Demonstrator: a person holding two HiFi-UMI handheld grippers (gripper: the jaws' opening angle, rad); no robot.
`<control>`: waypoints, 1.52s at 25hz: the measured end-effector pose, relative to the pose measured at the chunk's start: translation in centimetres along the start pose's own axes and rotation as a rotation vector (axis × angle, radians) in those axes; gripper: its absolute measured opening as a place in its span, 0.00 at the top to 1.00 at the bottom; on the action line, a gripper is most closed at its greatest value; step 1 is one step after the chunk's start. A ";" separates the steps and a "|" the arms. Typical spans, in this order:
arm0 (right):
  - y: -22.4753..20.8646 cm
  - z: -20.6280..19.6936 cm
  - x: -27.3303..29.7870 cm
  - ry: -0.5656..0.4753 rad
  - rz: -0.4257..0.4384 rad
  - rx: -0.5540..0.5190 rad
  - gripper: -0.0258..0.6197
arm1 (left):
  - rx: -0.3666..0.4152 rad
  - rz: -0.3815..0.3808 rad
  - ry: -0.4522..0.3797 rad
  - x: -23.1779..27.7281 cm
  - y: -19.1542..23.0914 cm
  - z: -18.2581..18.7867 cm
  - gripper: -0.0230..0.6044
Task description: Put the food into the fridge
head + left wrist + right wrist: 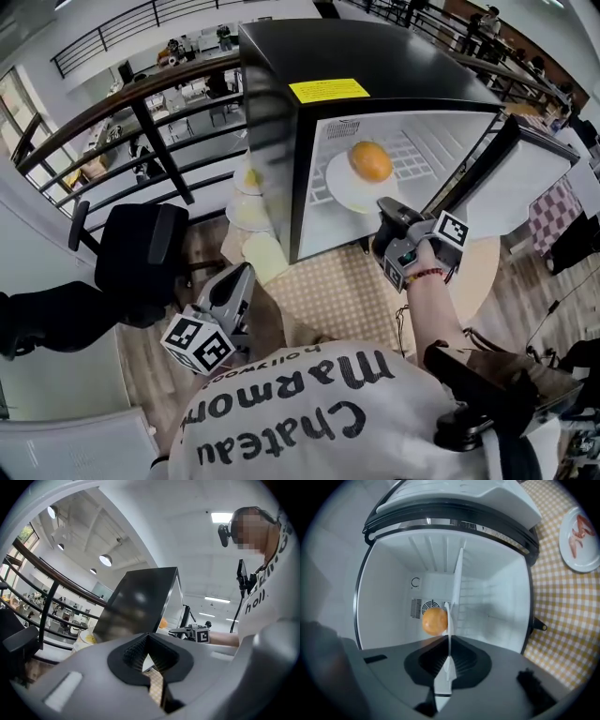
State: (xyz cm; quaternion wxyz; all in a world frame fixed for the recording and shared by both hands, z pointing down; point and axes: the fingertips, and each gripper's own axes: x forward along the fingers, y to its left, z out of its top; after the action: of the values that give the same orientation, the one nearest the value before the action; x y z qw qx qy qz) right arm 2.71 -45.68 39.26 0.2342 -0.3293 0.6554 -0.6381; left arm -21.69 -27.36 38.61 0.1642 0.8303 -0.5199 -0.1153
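A black mini fridge [375,56] stands on the table with its door [525,178] swung open to the right. My right gripper [389,211] is shut on the near rim of a white plate [342,187], which reaches into the fridge's white interior [393,597]. An orange round food [371,161] sits on that plate. In the right gripper view the plate [449,667] shows edge-on between the jaws of the right gripper [449,641], with the orange food [435,620] beside it. My left gripper [239,281] hangs low at the left, shut and holding nothing; in its own view the left gripper [150,660] points up past the fridge [136,604].
The table carries a checkered cloth [337,291]. Plates with yellow food [248,211] stand to the left of the fridge. A plate of red food [583,538] lies on the cloth by the door. A black chair [141,248] and a railing [141,103] are at the left.
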 end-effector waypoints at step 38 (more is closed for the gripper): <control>2.9 2.5 -4.4 -0.334 -0.084 -0.499 0.80 | -0.037 0.095 0.015 -6.3 1.4 -0.8 0.96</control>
State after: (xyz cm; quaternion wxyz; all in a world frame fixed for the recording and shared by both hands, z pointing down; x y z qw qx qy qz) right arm 7.10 -44.26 35.70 0.2240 -0.5040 0.7302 -0.4033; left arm -25.33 -22.15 40.02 0.1887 0.8025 -0.5551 -0.1109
